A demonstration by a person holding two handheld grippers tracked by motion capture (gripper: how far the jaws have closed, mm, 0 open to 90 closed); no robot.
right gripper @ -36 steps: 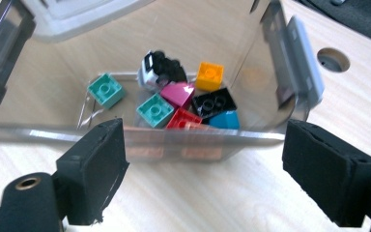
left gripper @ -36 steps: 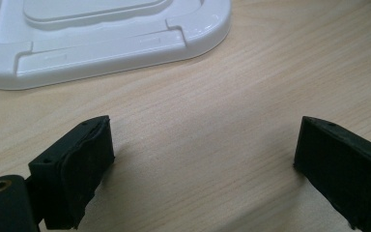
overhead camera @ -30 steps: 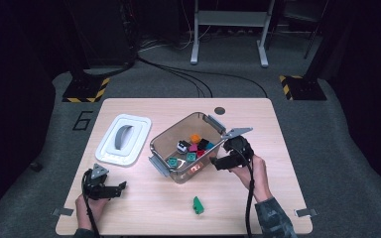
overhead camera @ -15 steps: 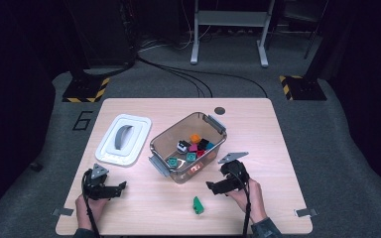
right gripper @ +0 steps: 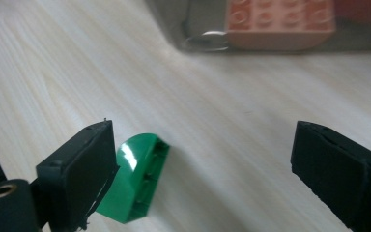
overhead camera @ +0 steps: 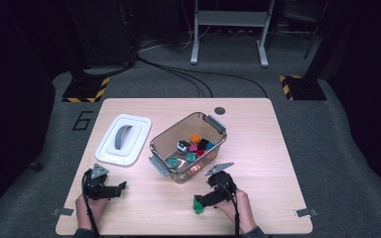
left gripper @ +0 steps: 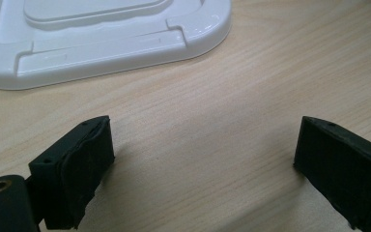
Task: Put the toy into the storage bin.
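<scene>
Right gripper drops from the bin to the desk, jaws spread wider, green brick against its left jaw, ungrasped; pick and binning remain, left gripper idle, spread.

White lid near the table's left edge; clear bin of coloured bricks at centre.

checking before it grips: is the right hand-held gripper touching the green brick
Cannot tell: in the right gripper view the green brick sits against one pad, no gap or contact plain.
</scene>
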